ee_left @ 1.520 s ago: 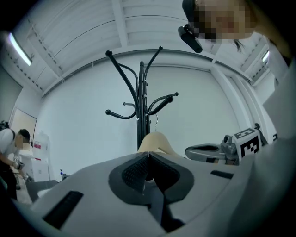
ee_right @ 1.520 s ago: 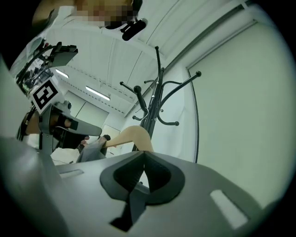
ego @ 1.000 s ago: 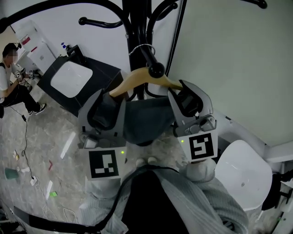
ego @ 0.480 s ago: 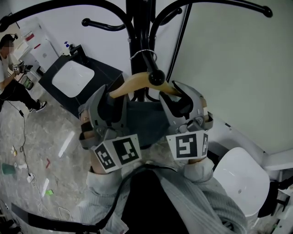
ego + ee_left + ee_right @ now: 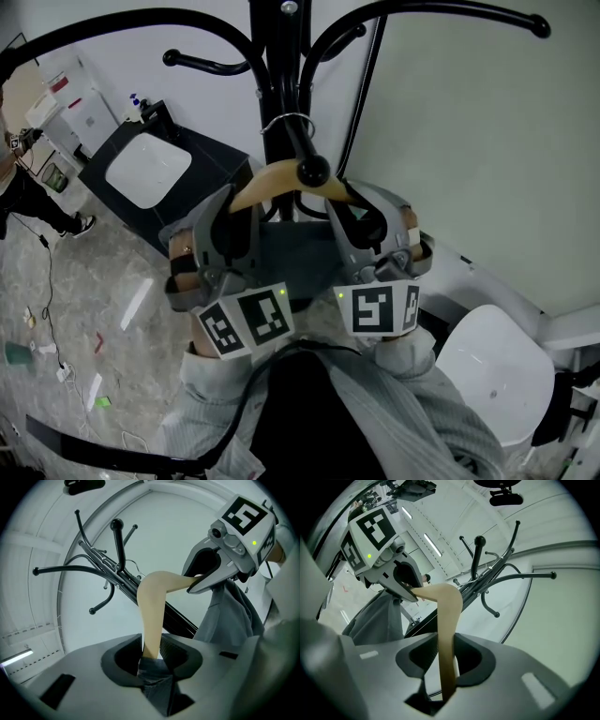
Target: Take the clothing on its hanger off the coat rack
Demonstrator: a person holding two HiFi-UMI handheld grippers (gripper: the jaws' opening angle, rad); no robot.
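A wooden hanger [image 5: 272,176] hangs by its wire hook [image 5: 286,122] on the black coat rack [image 5: 281,56]. Grey clothing [image 5: 298,251] drapes from it. My left gripper [image 5: 234,202] pinches the hanger's left arm, and my right gripper [image 5: 361,202] pinches its right arm. Both pairs of jaws have just been closing with the hanger between them. In the left gripper view the jaws [image 5: 151,656] press on wood [image 5: 152,606] and a fold of grey cloth. The right gripper view shows its jaws [image 5: 446,667] clamped on bare wood [image 5: 447,616].
The rack's curved black arms [image 5: 441,11] spread overhead. A black cabinet with a white top [image 5: 145,164] stands at the left. At the lower right is a white chair [image 5: 492,361]. A person [image 5: 19,178] sits at the far left, and cables lie on the floor.
Both grippers have rolled inward, so their marker cubes now tilt. They have drawn closer together and a little lower along the hanger's arms. The hanger still hangs on the rack.
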